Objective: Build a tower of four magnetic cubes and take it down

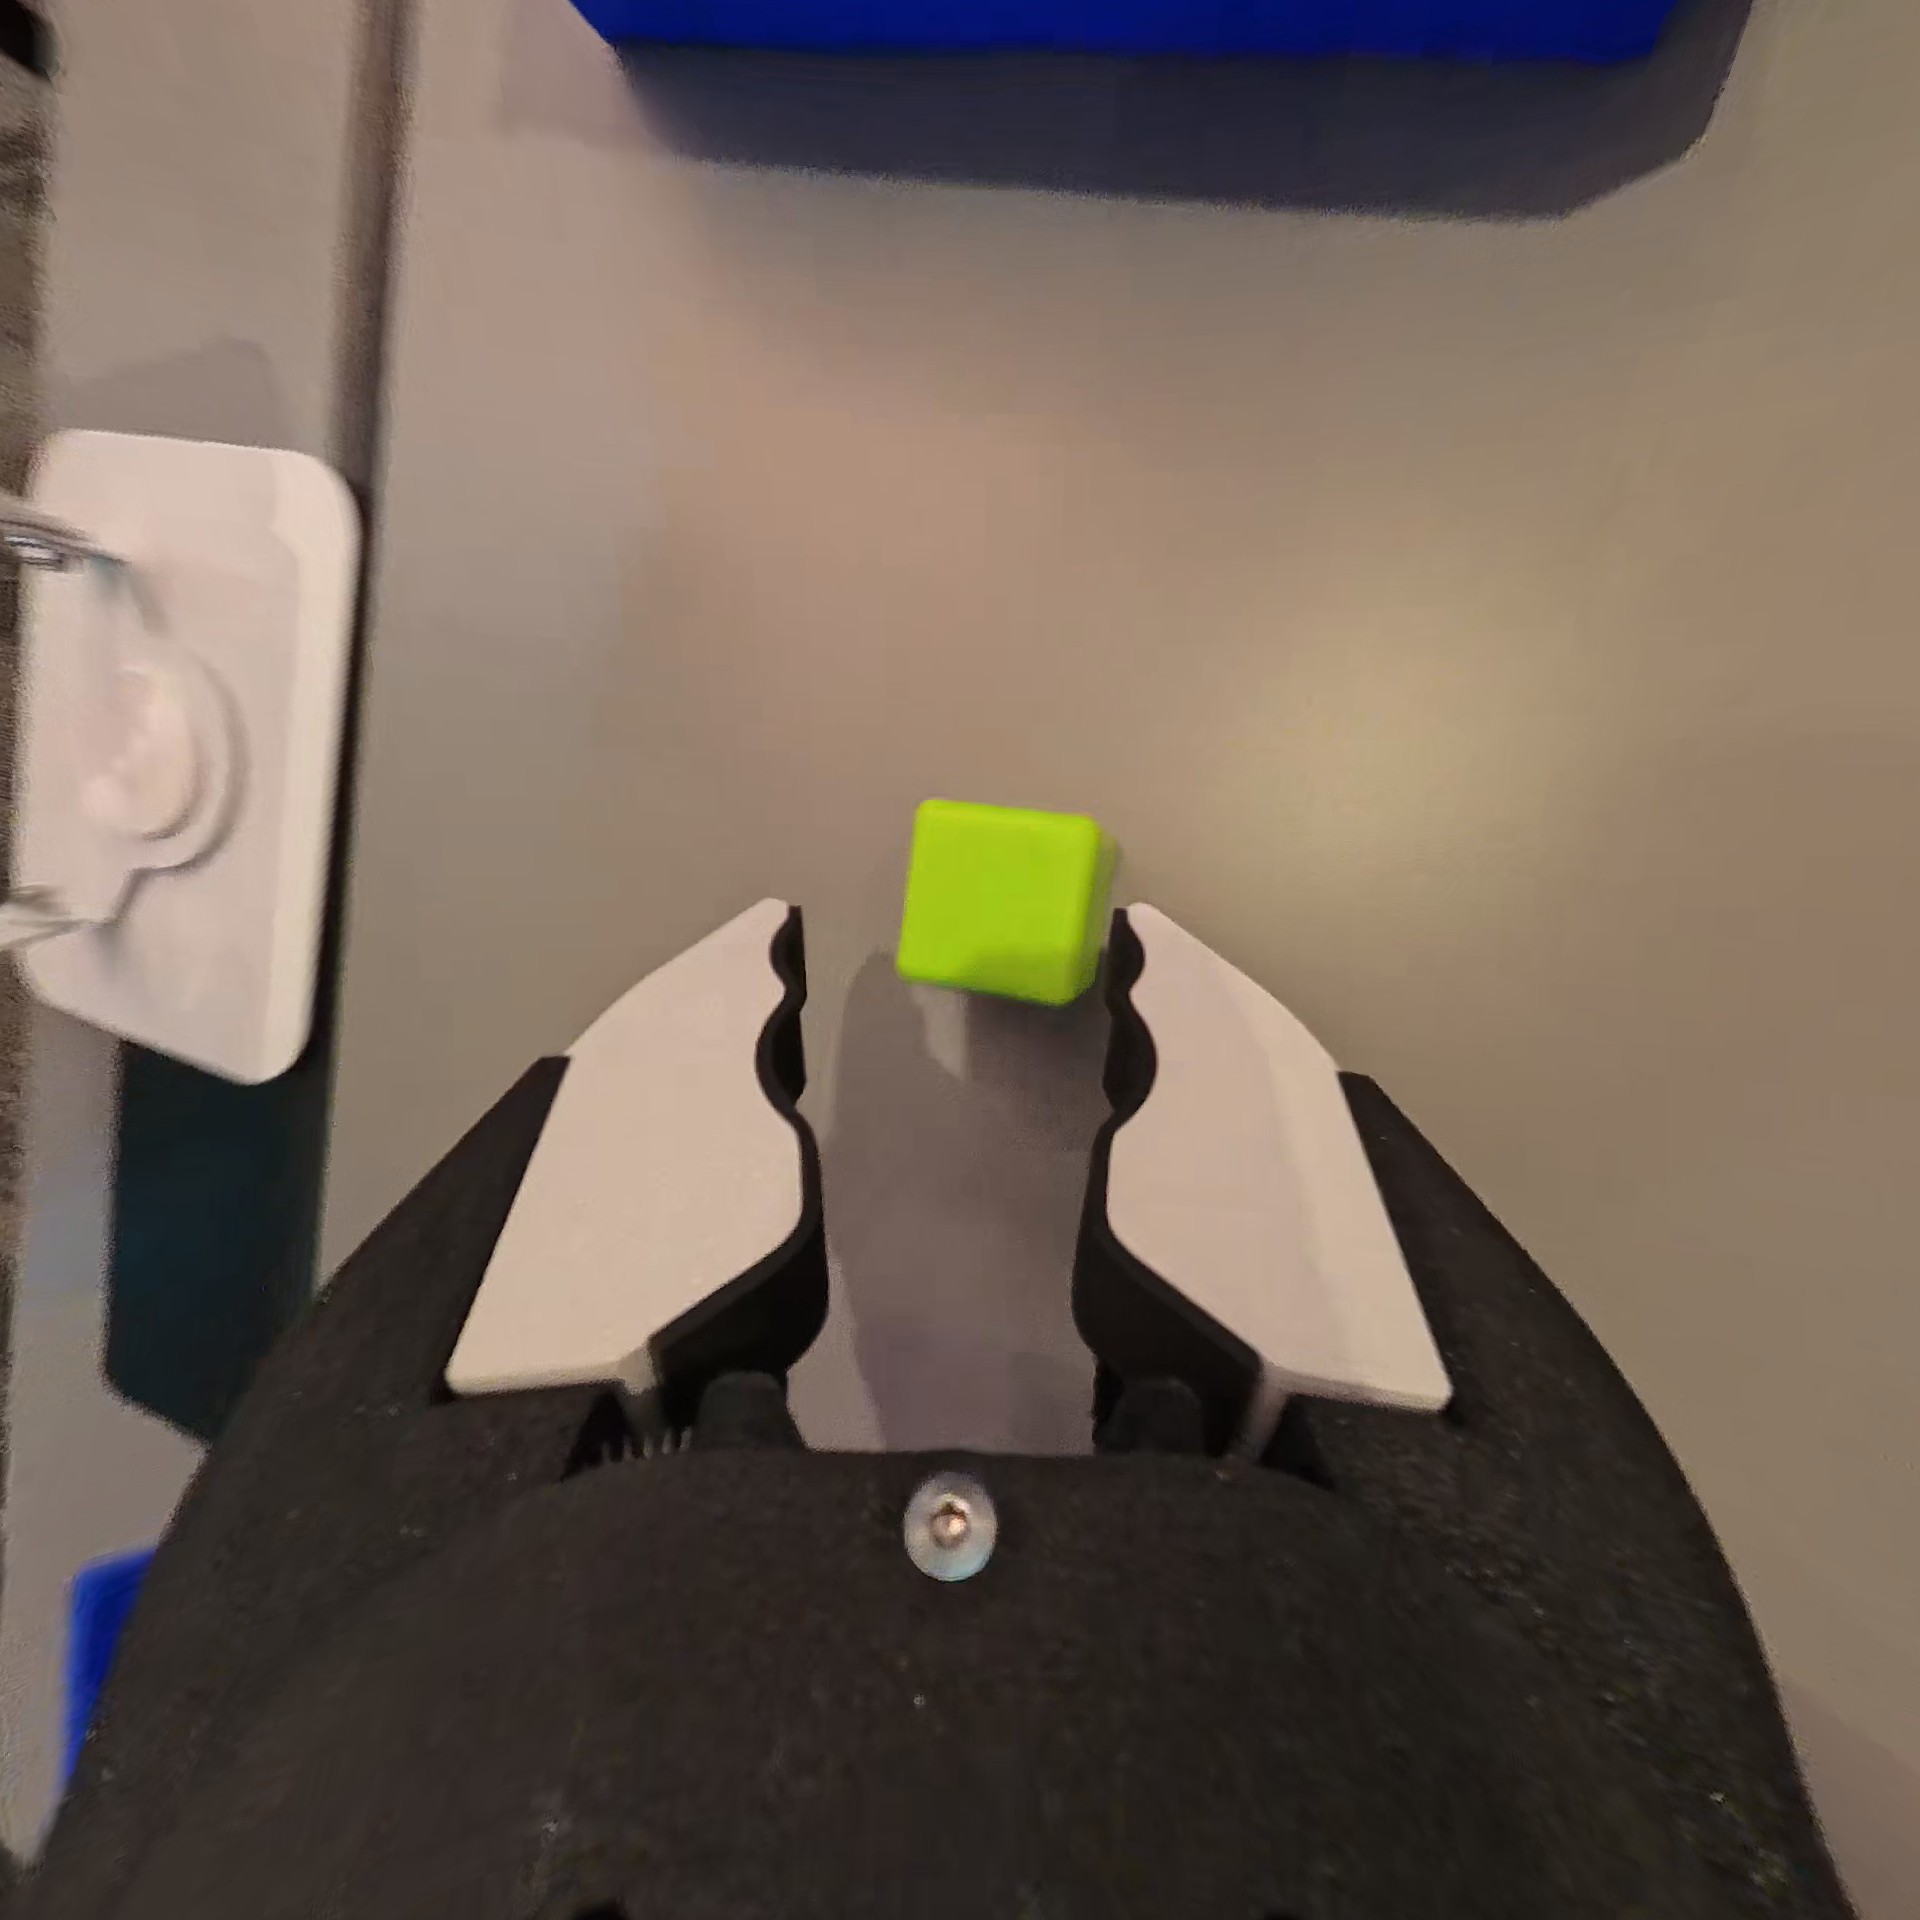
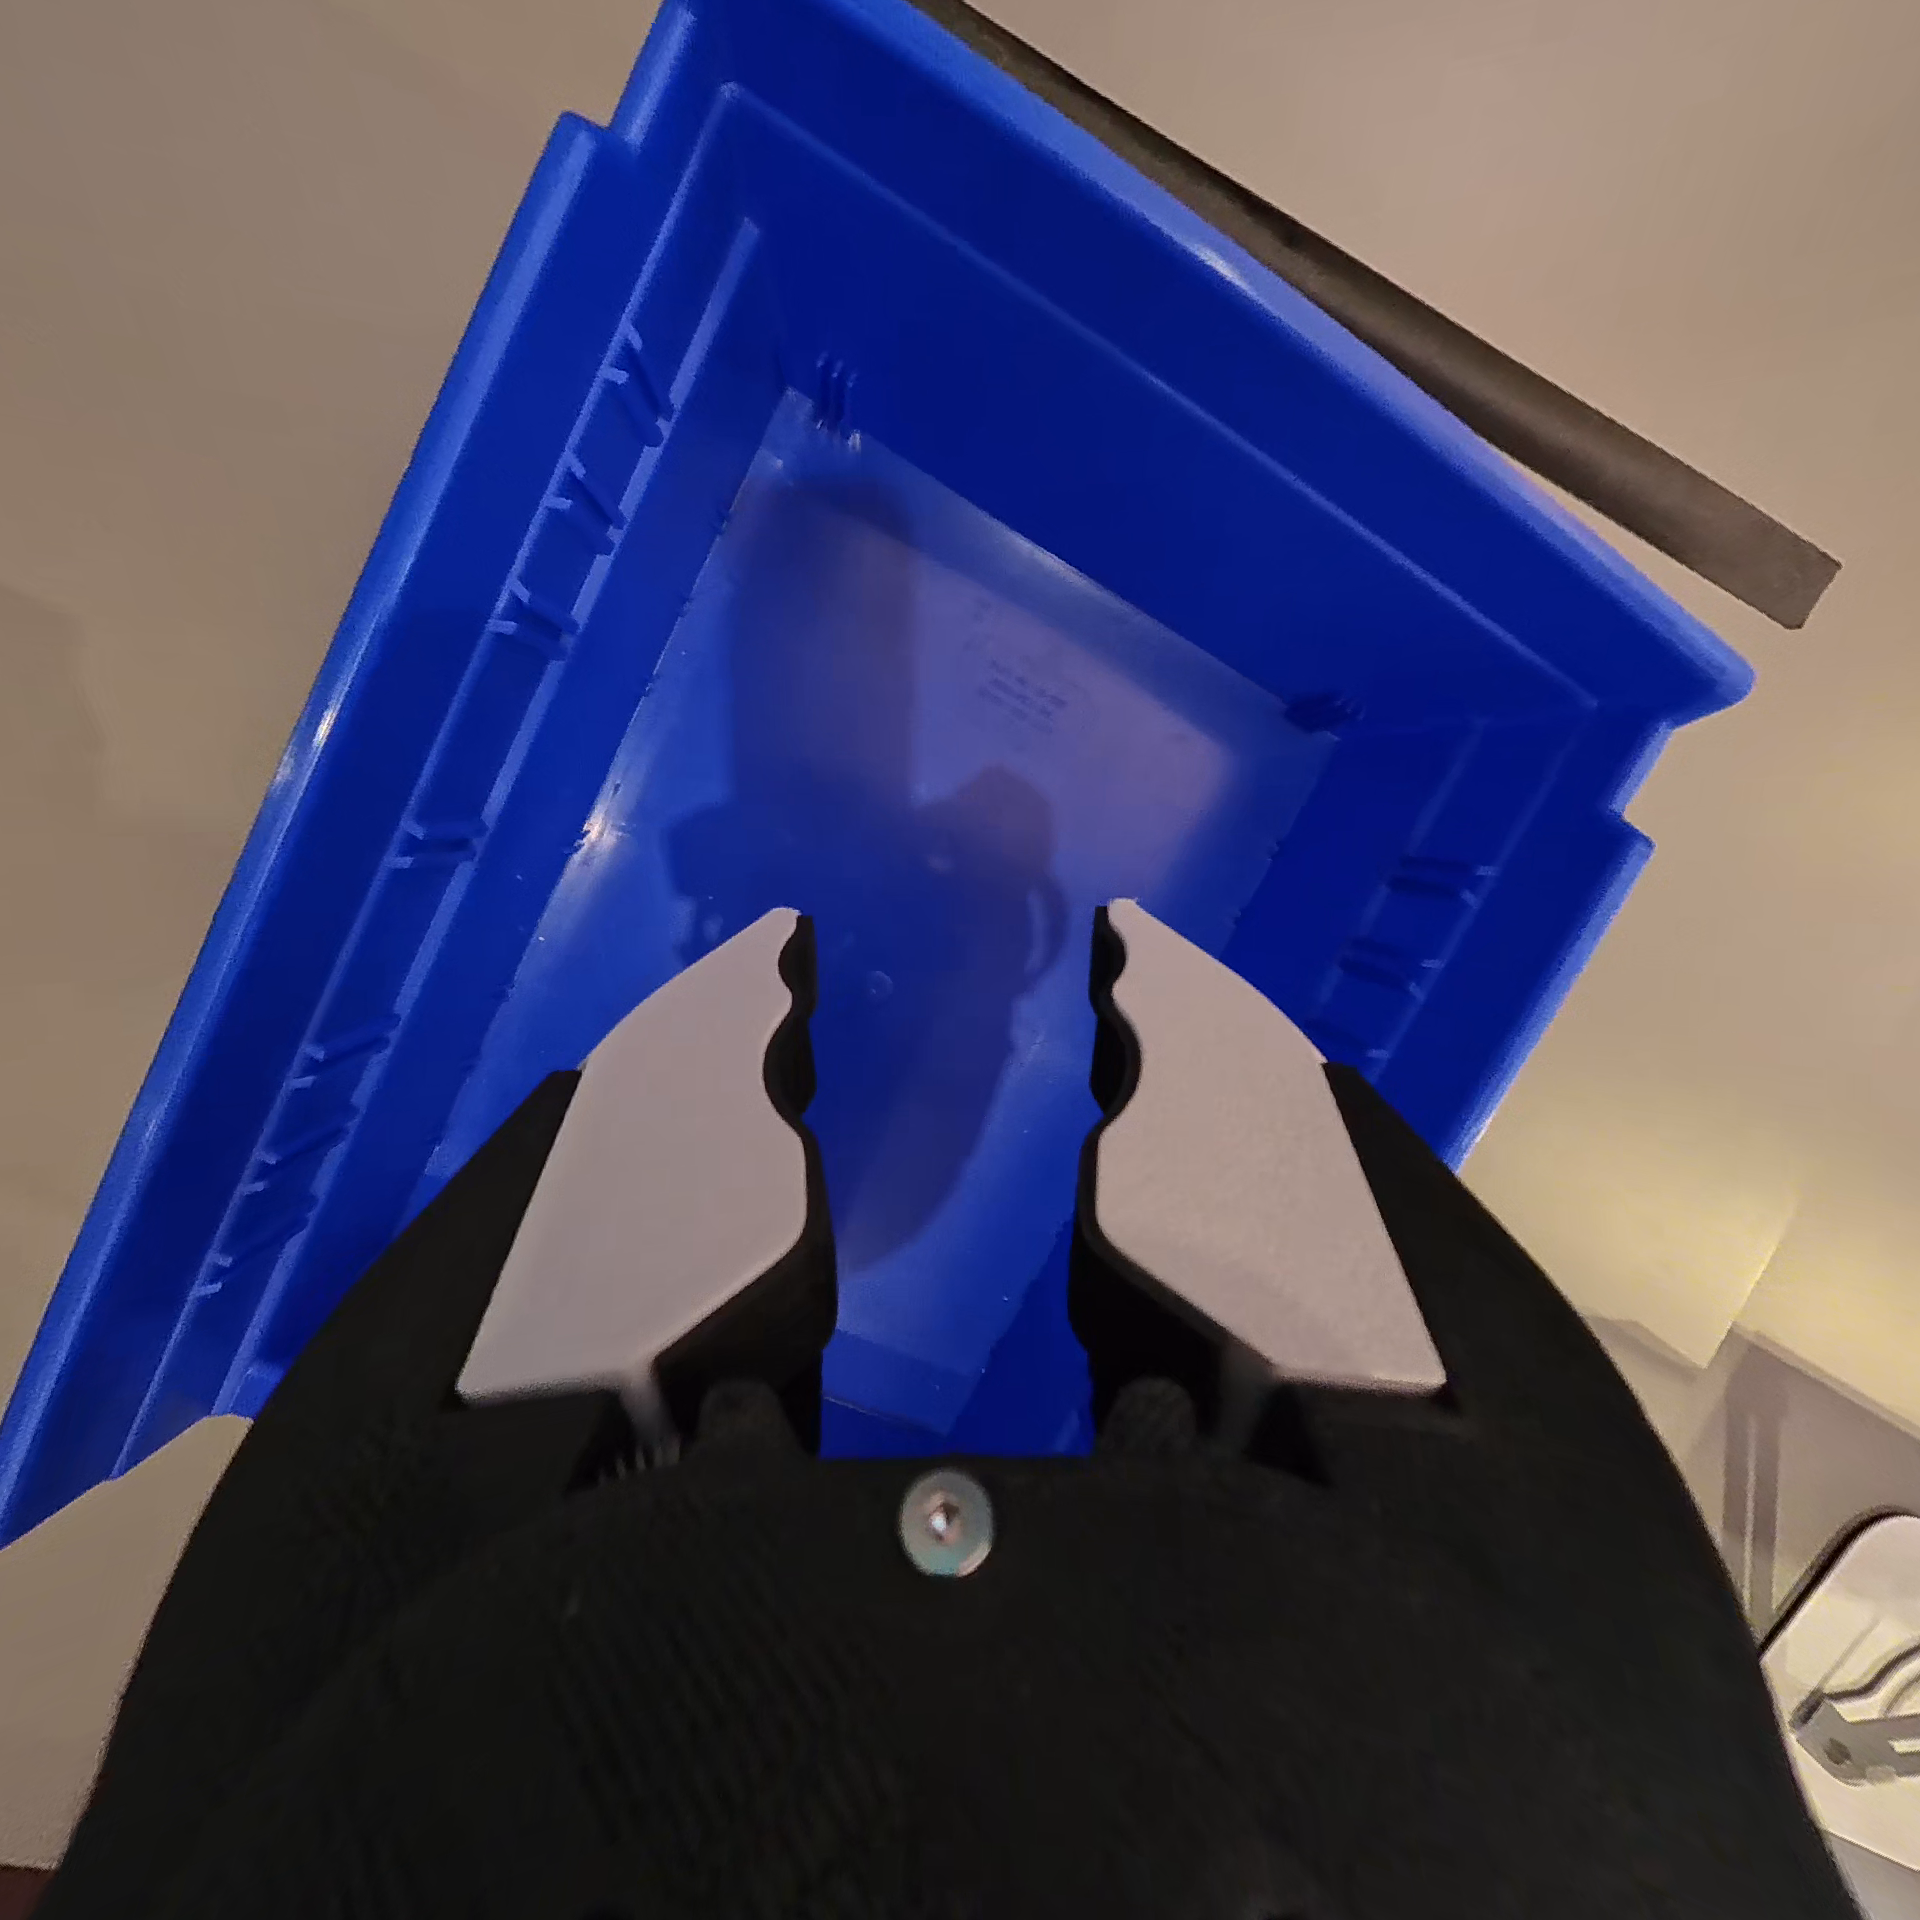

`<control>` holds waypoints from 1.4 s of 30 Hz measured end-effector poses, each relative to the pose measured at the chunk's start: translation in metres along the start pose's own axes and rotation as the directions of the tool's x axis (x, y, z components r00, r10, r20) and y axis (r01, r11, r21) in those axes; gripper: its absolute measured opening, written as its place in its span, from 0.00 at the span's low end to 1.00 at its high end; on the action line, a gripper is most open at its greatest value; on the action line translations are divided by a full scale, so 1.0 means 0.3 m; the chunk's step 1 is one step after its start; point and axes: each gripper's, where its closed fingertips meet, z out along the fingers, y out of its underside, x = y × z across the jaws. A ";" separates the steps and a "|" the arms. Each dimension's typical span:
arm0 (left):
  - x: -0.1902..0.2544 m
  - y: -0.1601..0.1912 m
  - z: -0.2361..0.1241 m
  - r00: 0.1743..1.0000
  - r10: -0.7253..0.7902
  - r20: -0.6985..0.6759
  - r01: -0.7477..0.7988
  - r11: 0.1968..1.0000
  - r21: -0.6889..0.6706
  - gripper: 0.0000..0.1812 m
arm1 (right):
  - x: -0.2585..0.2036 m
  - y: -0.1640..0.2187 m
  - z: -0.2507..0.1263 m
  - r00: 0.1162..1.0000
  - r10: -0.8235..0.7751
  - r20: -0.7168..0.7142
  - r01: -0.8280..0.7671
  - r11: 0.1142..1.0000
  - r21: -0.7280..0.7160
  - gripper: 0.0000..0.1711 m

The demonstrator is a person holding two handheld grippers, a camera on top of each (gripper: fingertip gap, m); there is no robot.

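Apparently little of the tower stands, or else it is already taken down: only one cube shows in either view, and which of the two it is cannot be told from these pictures.

Starting at the far left of the left wrist view, a white plate with a clear hook [image 1: 177, 748] sits against a grey upright edge. Moving right, the left claw [image 1: 956, 920] hangs over the grey bench [image 1: 1455, 623], its jaws narrowly parted and holding nothing. The green cube [image 1: 1003, 902] lies on the bench just ahead of the tips and a little toward the right finger, near it but seemingly not gripped. It sits slightly skewed to the jaws. At the top, the blue bin [image 1: 1122, 26] shows only as a strip of rim, blurred.

In the right wrist view, the right claw [image 2: 951, 920] hovers over the open blue bin [image 2: 727, 343], jaws likewise narrowly parted and empty. No cubes are visible on the part of the bin floor that shows. A dark strip [image 2: 1455, 343] lies behind the bin, and a white object shows at the lower right corner.

Faint moulded marks sit on the bin floor, too small to read. No brand or label is legible anywhere.
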 end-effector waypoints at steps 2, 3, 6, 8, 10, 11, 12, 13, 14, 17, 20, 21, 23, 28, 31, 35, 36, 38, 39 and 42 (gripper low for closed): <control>-0.052 0.009 -0.147 0.997 -0.038 0.069 0.035 0.998 0.048 0.31 | 0.000 0.000 -0.004 1.000 -0.002 0.002 0.002 1.000 0.003 0.31; -0.090 0.041 -0.231 0.990 -0.077 0.120 0.070 0.996 0.056 0.30 | -0.001 -0.001 -0.007 1.000 -0.002 0.003 0.002 1.000 0.006 0.31; -0.204 0.250 -0.465 0.919 -0.239 0.313 0.248 0.969 0.012 0.27 | -0.002 -0.007 -0.012 1.000 -0.005 0.006 0.004 1.000 0.014 0.31; -0.244 0.442 -0.576 0.839 -0.330 0.433 0.395 0.916 -0.066 0.27 | -0.003 -0.009 -0.009 1.000 -0.005 0.008 0.004 1.000 0.014 0.31; -0.248 0.621 -0.644 0.762 -0.407 0.504 0.537 0.832 -0.139 0.27 | -0.004 -0.005 -0.003 1.000 -0.006 0.009 0.006 1.000 0.004 0.31; -0.241 0.688 -0.655 0.735 -0.450 0.507 0.593 0.789 -0.159 0.26 | -0.003 -0.002 0.000 1.000 -0.006 0.009 0.006 1.000 -0.001 0.31; -0.234 0.737 -0.651 0.716 -0.495 0.493 0.634 0.756 -0.163 0.26 | -0.003 0.001 0.003 1.000 -0.005 0.008 0.005 1.000 -0.007 0.31; -0.227 0.777 -0.640 0.694 -0.543 0.472 0.675 0.720 -0.164 0.25 | -0.002 0.005 0.006 1.000 -0.004 0.009 0.004 1.000 -0.011 0.31; -0.221 0.813 -0.624 0.673 -0.584 0.453 0.709 0.683 -0.173 0.25 | -0.001 0.007 0.007 1.000 -0.002 0.009 0.003 1.000 -0.015 0.31; -0.218 0.896 -0.569 0.643 -0.633 0.431 0.755 0.619 -0.217 0.27 | 0.001 0.015 0.012 1.000 0.002 0.010 -0.002 1.000 -0.025 0.31; -0.183 0.931 -0.497 0.637 -0.687 0.350 0.771 0.574 -0.277 0.29 | 0.000 0.018 0.018 1.000 0.003 0.013 -0.003 1.000 -0.031 0.31; -0.178 0.946 -0.480 0.636 -0.692 0.341 0.772 0.563 -0.295 0.29 | -0.001 0.020 0.021 1.000 0.003 0.014 -0.002 0.999 -0.037 0.31; -0.173 0.982 -0.455 0.624 -0.703 0.341 0.780 0.534 -0.327 0.29 | -0.003 0.024 0.026 1.000 -0.003 0.014 0.003 0.999 -0.047 0.31; -0.145 1.044 -0.423 0.604 -0.722 0.337 0.786 0.471 -0.399 0.30 | -0.010 0.025 0.032 1.000 -0.013 0.016 0.014 0.998 -0.058 0.31; -0.147 1.069 -0.420 0.594 -0.719 0.361 0.793 0.448 -0.413 0.31 | -0.014 0.031 0.037 1.000 -0.021 0.020 0.023 0.997 -0.071 0.31; -0.126 1.092 -0.398 0.579 -0.740 0.342 0.793 0.413 -0.448 0.28 | -0.013 0.040 0.043 1.000 -0.021 0.018 0.023 0.996 -0.089 0.31; -0.130 1.090 -0.394 0.579 -0.740 0.343 0.795 0.418 -0.440 0.27 | -0.014 0.040 0.044 1.000 -0.020 0.020 0.022 0.996 -0.089 0.31; -0.131 1.091 -0.386 0.579 -0.740 0.342 0.794 0.416 -0.443 0.28 | -0.015 0.041 0.045 1.000 -0.020 0.021 0.021 0.996 -0.091 0.31; -0.131 1.093 -0.383 0.581 -0.737 0.345 0.792 0.415 -0.448 0.28 | -0.015 0.042 0.044 1.000 -0.021 0.021 0.022 0.996 -0.091 0.31; -0.110 1.104 -0.374 0.592 -0.727 0.348 0.775 0.393 -0.495 0.28 | -0.015 0.042 0.043 1.000 -0.019 0.023 0.021 0.996 -0.090 0.31</control>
